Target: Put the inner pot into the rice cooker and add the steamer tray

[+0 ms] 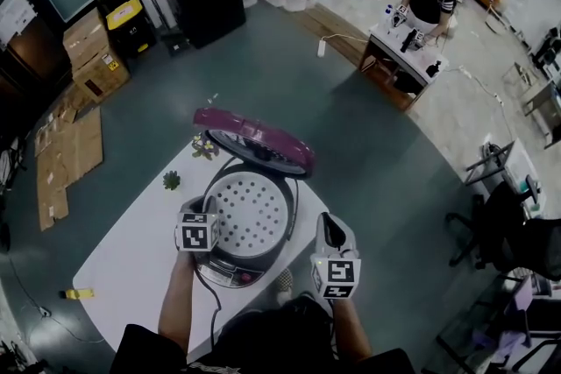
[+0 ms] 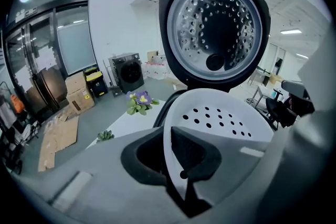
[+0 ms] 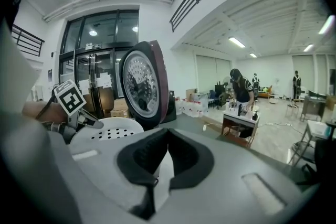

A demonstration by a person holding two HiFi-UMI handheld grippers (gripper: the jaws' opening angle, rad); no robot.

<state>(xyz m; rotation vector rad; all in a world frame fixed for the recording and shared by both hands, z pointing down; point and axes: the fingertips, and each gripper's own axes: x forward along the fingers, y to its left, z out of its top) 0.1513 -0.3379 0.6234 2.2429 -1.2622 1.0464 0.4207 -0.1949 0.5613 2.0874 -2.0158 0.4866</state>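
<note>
The rice cooker [image 1: 230, 269] stands open on the white table [image 1: 131, 250], its maroon lid [image 1: 256, 141] tipped up behind it. The white perforated steamer tray [image 1: 252, 211] lies in the cooker's mouth and hides whatever is under it. My left gripper [image 1: 210, 208] is at the tray's left edge. In the left gripper view the tray's rim [image 2: 169, 128] runs between the pads of that gripper [image 2: 181, 165], which are shut on it. My right gripper [image 1: 327, 221] sits just right of the cooker, shut and holding nothing. In the right gripper view the tray [image 3: 107, 128] lies off to its left.
A small pot of purple flowers [image 1: 204, 146] and a little green plant [image 1: 172, 180] stand on the table left of the lid. A small round object [image 1: 285, 279] lies by the cooker's front right. A person works at a desk [image 1: 399, 57] far behind; office chairs [image 1: 504, 232] stand at right.
</note>
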